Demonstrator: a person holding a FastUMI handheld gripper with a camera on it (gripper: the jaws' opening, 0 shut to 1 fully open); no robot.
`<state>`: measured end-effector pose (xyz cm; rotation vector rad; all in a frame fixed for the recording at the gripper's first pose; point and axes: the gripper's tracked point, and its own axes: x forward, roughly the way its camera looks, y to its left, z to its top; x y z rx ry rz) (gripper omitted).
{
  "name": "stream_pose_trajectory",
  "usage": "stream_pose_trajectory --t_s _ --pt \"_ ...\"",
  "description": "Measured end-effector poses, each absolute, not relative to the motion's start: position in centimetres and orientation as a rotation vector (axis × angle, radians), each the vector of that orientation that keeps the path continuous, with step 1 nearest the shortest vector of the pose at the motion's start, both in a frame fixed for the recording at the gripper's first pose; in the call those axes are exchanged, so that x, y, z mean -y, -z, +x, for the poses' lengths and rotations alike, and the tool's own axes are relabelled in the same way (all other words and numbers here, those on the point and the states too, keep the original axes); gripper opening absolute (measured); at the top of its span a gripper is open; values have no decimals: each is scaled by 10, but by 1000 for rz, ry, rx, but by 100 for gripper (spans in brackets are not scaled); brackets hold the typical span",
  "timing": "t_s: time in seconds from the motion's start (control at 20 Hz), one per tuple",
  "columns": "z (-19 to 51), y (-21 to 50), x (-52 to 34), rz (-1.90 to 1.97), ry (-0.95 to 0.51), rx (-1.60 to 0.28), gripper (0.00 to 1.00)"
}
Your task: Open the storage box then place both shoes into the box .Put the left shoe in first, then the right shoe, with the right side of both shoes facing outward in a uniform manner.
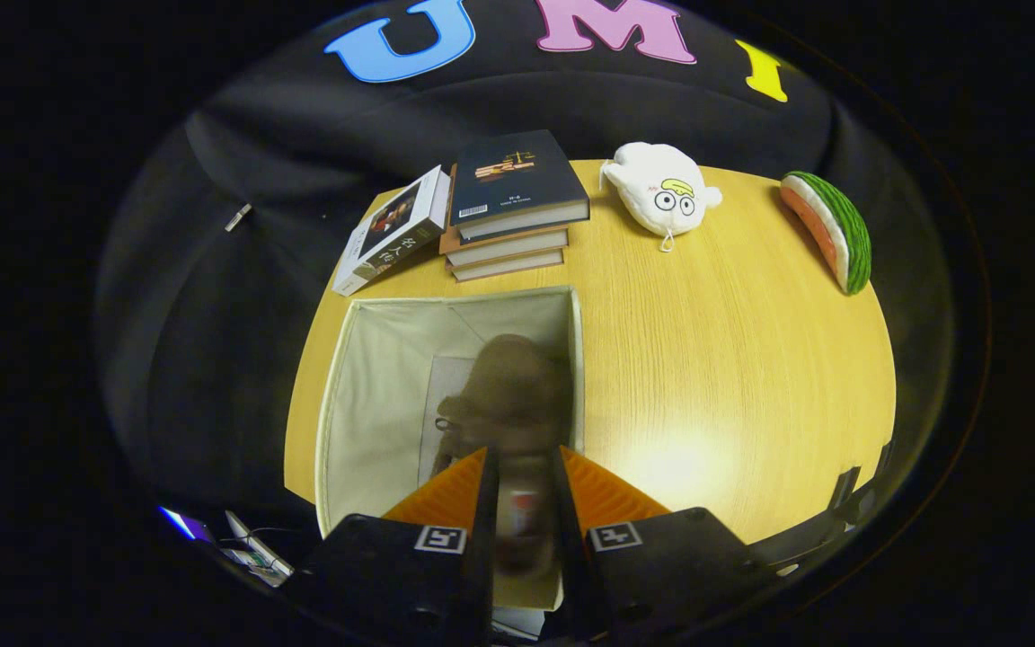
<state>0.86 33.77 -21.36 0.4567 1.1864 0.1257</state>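
The beige fabric storage box (374, 395) stands open on the pale wood-grain surface (715, 377), so the opening step looks done, and the gripper (525, 503) hangs above its mouth with a brown lace-up shoe (504, 395) between the jaws. The jaws are nearly closed, with only a narrow gap, and both fingers appear to press on the shoe's heel end, where a small label patch shows. The shoe is blurred, its toe pointing away from the fingers and down into the box near the right-hand wall. I cannot tell whether it is the left or the right shoe, nor whether another shoe already lies under it; no other shoe lies on the surface, so this may well be the second one, and releasing it with its right side facing outward is what seems left. The box has soft, matte cloth walls with a lighter seamed rim. Beyond it sit a stack of hardback books (513, 207), a white plush toy with round eyes (661, 189) and a watermelon-slice cushion (827, 229).
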Motion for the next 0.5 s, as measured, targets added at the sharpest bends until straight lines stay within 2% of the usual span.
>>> stream_pose_trajectory --t_s 0.25,0.35,0.5 --pt "9 203 -348 480 -181 -1163 86" --pt "8 200 -349 477 -189 -1149 97" --pt "8 196 -344 476 -190 -1119 99"
